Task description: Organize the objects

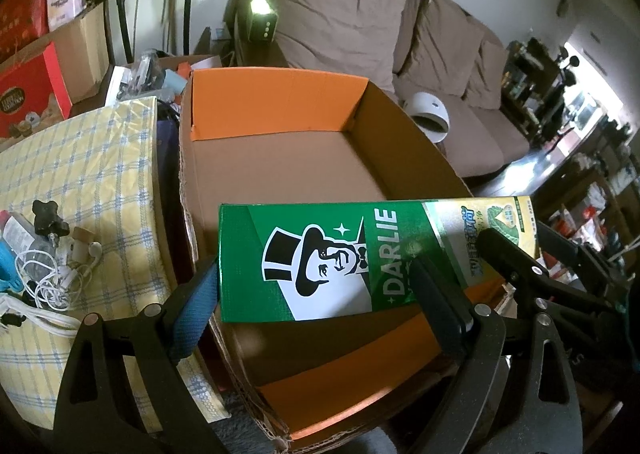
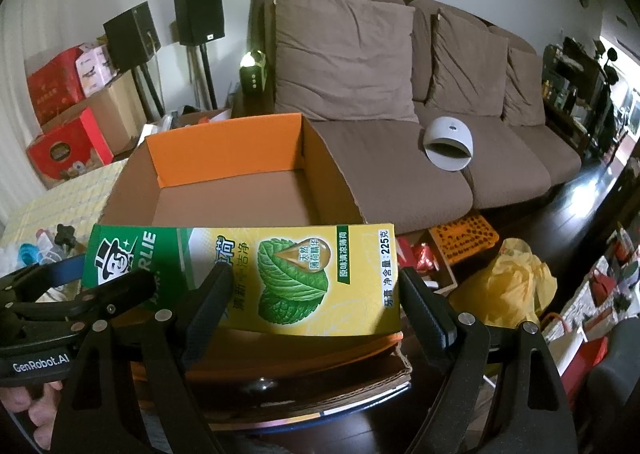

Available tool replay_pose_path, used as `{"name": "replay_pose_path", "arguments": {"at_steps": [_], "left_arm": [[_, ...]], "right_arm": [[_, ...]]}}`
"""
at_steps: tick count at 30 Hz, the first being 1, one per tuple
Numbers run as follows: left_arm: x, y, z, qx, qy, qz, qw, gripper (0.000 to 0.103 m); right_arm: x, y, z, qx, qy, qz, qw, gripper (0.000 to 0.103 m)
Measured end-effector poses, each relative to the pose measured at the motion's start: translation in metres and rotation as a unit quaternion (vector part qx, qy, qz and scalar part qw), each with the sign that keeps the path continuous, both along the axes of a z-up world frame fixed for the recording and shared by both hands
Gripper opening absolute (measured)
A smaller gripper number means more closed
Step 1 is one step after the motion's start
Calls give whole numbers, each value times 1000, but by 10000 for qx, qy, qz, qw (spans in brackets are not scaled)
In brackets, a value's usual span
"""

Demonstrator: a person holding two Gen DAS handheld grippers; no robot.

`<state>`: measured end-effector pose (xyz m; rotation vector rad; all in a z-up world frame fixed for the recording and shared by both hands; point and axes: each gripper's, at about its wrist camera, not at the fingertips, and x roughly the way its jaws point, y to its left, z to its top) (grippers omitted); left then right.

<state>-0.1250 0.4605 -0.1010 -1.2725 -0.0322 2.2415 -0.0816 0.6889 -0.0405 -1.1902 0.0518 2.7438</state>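
Living room: a brown sofa (image 2: pixel 360 65) along the far wall and two black speakers (image 2: pixel 198 15) on stands to its left. An open cardboard box (image 1: pixel 272 105) with orange flaps stands in front of the sofa.

Left gripper (image 1: pixel 314 266): jaws spread wide. The blue-padded outer finger (image 1: pixel 196 302) lies against the green end of the toothpaste carton (image 1: pixel 280 238). The inner finger (image 1: pixel 436 302) crosses in front of the carton's printed face, so it is not on an opposing side. No pinch across the carton is evident.

Right gripper (image 2: pixel 316 274): jaws likewise spread wide. Its outer finger (image 2: pixel 424 306) stands at the carton's yellow end and its inner finger (image 2: pixel 208 306) crosses in front of the face. (Whether the two outer fingers press the ends between them cannot be told.) The right view also shows the left gripper at the green end, with a hand (image 2: pixel 32 410) below it.

Carton: lengthwise between the two grippers, roughly level, printed face toward the cameras. It sits above the box's near edge, and the box floor beyond it is bare cardboard.

Surroundings: a table (image 1: pixel 80 157) with a yellow check cloth stands just beside the box on the left. It carries white earphones (image 1: pixel 52 278) and small clutter. A white domed device (image 2: pixel 448 145) sits on the sofa seat. Red boxes (image 2: pixel 68 145) are stacked at far left.
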Motion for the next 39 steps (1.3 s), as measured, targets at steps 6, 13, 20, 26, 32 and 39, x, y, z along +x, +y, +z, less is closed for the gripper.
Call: {"name": "replay_pose_path", "arguments": {"at_steps": [6,13,20,26,32,39], "left_arm": [[1,1,-1,-47,39,-41,10000,91],[-2,-1,-2,22,-10,-106,9999,92],[-5,-4,-3,134,-91,-174,9997,92],[-9,-8,-4,240,-188,-169,9994,92],[-10,-8,-4,220,-210,-213,9993,93],[-4,-2,-2,249,-305,-317,9987,93]], "right_arm": [[-1,2,-3,-57,-97,-27,9999,86],[0,0,-1,22,-59,-14,10000,87],[1,-3,0,94,-47,39,9999,89],[0,-4,-1,107,-63,59,9999,90],[-2,0,-5,-4,-104,84,9999,90],[2,2,0,89,-68,19,9999,91]]}}
